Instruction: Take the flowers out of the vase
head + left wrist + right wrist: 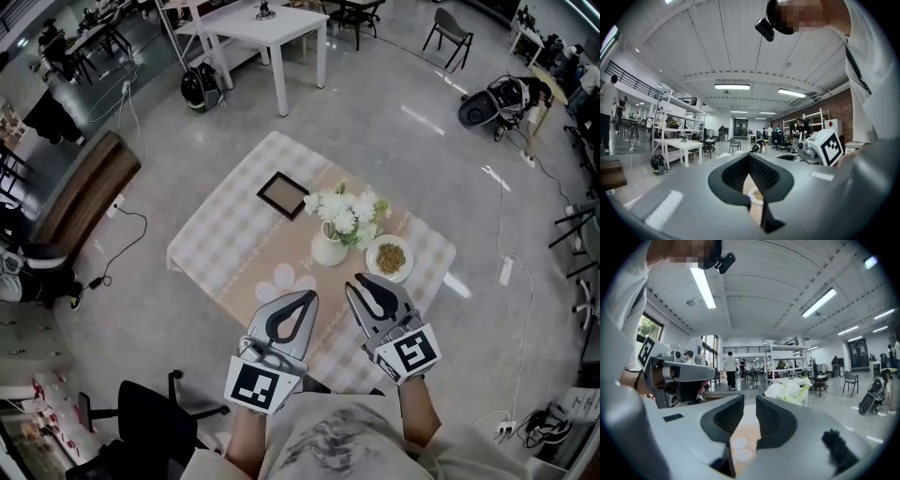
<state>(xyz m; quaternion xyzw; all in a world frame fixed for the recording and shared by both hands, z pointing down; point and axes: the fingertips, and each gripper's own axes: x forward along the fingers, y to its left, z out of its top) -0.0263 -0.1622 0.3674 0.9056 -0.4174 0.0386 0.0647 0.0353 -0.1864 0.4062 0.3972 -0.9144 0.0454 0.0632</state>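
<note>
1. The worktop (225, 234) stands on a grey floor, covered by a checked cloth with a tan runner. A white table (272, 28) stands well beyond it.
2. The left gripper (306, 296) hovers over the worktop's near edge. Its jaws are closed, with the tips meeting and nothing between them.
3. The right gripper (360, 281) hangs beside the left gripper without touching it. Its jaws stand slightly apart, with a narrow gap, and they grip nothing.
4. The flowers (343, 211) are white with green leaves and sit in the vase near the worktop's middle. They are just ahead of the right gripper, and neither gripper touches them.
5. A dark frame (282, 194) lies flat near the flowers, to their left.
6. The vase (328, 249) is white and round and stands upright on the runner.
7. A dish (390, 258) of brownish grains sits just right of the vase.
</note>
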